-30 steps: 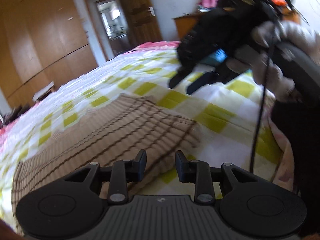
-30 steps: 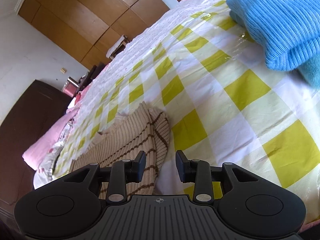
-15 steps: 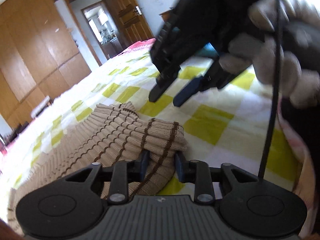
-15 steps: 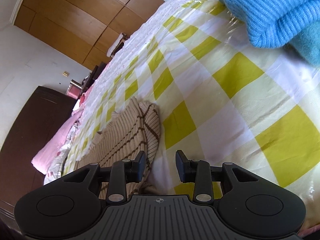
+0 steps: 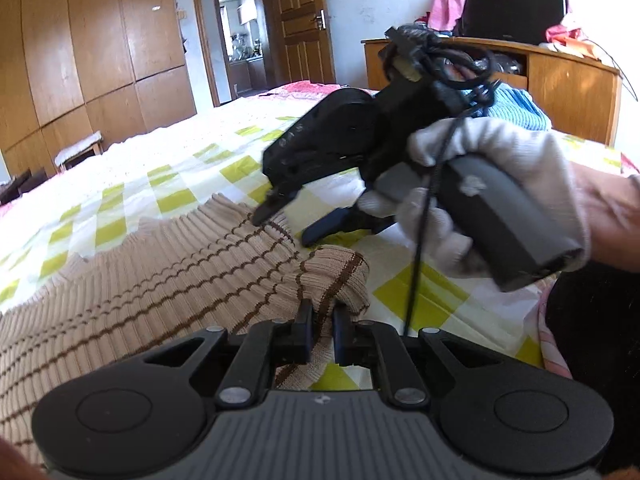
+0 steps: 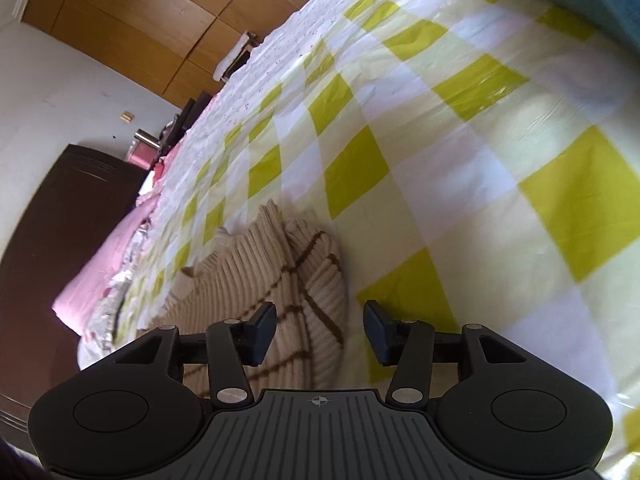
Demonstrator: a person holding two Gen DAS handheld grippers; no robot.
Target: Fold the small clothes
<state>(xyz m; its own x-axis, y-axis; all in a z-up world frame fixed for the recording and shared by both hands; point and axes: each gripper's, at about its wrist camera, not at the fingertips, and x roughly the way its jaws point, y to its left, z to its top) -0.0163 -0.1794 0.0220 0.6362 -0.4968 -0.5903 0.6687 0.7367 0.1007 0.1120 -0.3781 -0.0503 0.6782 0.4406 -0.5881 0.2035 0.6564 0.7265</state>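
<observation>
The left hand-held gripper has just closed, pinching the cuff of the beige brown-striped ribbed knit sweater lying ahead on the yellow-checked bed. The right hand-held gripper has just widened over the sweater's edge, gripping nothing.

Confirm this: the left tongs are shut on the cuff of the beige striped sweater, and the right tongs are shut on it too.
Half right. The left tongs are shut on the sweater cuff, as the left wrist view shows. The right tongs are not: the right wrist view shows them open, having just widened, with the sweater's edge below them and nothing gripped.
</observation>
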